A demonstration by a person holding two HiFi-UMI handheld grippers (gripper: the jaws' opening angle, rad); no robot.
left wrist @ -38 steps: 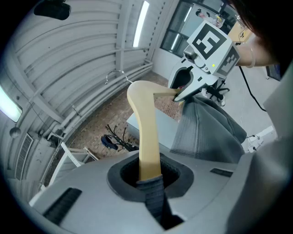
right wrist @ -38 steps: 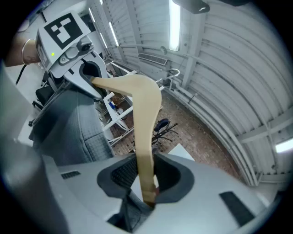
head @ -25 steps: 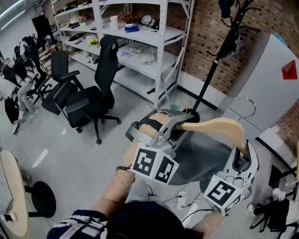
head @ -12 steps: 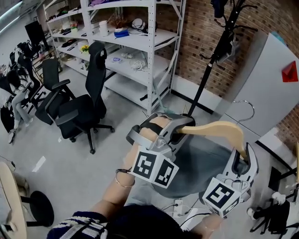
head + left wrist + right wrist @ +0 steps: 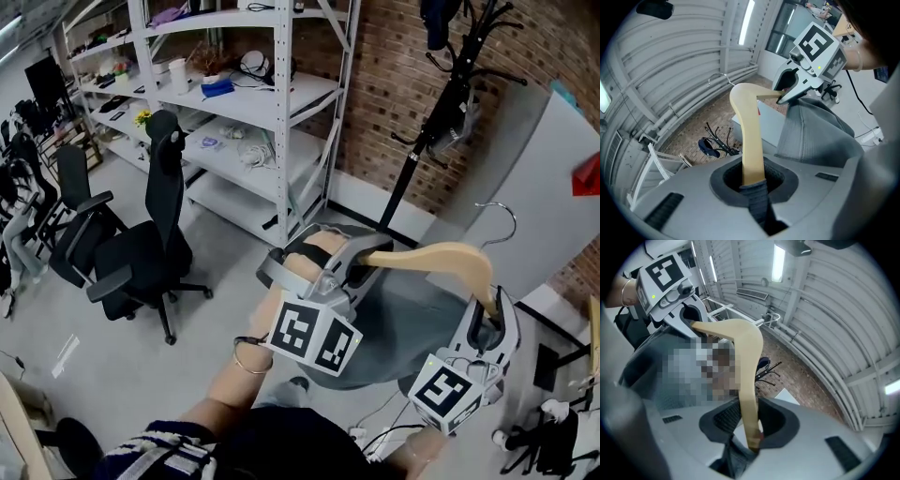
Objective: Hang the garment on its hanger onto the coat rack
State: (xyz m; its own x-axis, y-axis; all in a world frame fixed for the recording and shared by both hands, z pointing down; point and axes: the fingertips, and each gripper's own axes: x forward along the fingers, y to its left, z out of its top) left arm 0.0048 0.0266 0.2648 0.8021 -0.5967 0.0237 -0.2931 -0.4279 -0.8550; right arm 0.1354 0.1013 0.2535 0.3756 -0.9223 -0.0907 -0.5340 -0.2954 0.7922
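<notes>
Nearest the camera, the person's left forearm (image 5: 246,361) wears a thin bracelet and carries the left hand-held gripper (image 5: 352,260). Its jaws are closed on one end of the wooden hanger (image 5: 441,255), and a fold of the grey garment (image 5: 403,319) is pinched in with it, as the left gripper view shows (image 5: 752,185). The right hand-held gripper (image 5: 487,319) is at the lower right. It clamps the other end of the wooden hanger (image 5: 740,348), with grey cloth caught at the base of its jaws (image 5: 752,439).

The hanger is held in the air between the two grippers. Its left arm is roughly level, its right arm slopes down, and its metal hook (image 5: 502,220) stands upward. The grey garment (image 5: 811,136) hangs from it in a loose bundle above the floor (image 5: 216,309).

Further off to the left, a black office chair (image 5: 141,253) stands on the floor in front of a white shelving unit (image 5: 281,94) that holds small items. The black coat rack (image 5: 441,103) stands against the brick wall (image 5: 394,56), well apart from the hanger. A dark item (image 5: 436,19) hangs near its top, and a pale grey panel (image 5: 534,178) leans just to its right.
</notes>
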